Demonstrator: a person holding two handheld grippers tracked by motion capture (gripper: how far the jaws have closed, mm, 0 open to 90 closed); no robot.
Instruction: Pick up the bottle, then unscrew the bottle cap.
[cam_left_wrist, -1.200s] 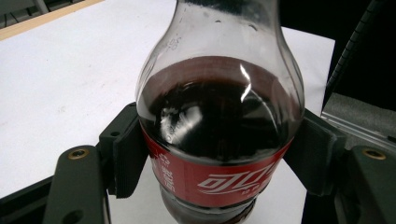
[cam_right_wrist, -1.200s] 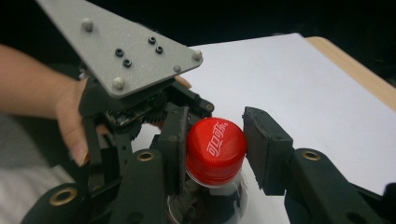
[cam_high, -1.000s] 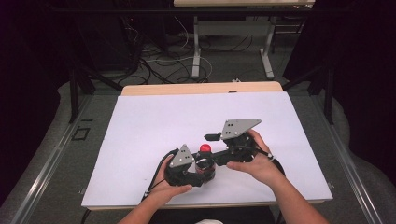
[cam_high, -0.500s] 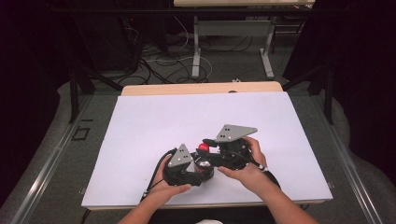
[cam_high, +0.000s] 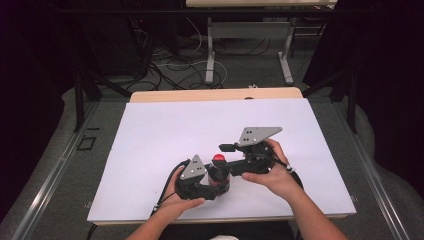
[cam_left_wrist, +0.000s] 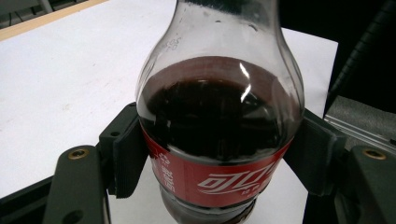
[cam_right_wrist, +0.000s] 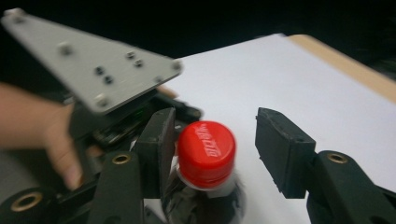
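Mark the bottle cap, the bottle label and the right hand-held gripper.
cap (cam_right_wrist: 206, 145): right gripper view, red top face.
label (cam_left_wrist: 219, 179): left gripper view, red band's front.
right hand-held gripper (cam_right_wrist: 215, 151): right gripper view, midway between its open jaws.

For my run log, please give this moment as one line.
left gripper: shut on bottle | right gripper: open around cap | cap: on

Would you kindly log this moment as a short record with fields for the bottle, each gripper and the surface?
bottle: clear plastic cola bottle, dark drink, red label, upright
cap: red screw cap, still on
left gripper: jaws pressed on the bottle's sides at the label
right gripper: jaws either side of the cap; one pad at it, the other apart
surface: white table top
hands: left hand, right hand, each holding its gripper
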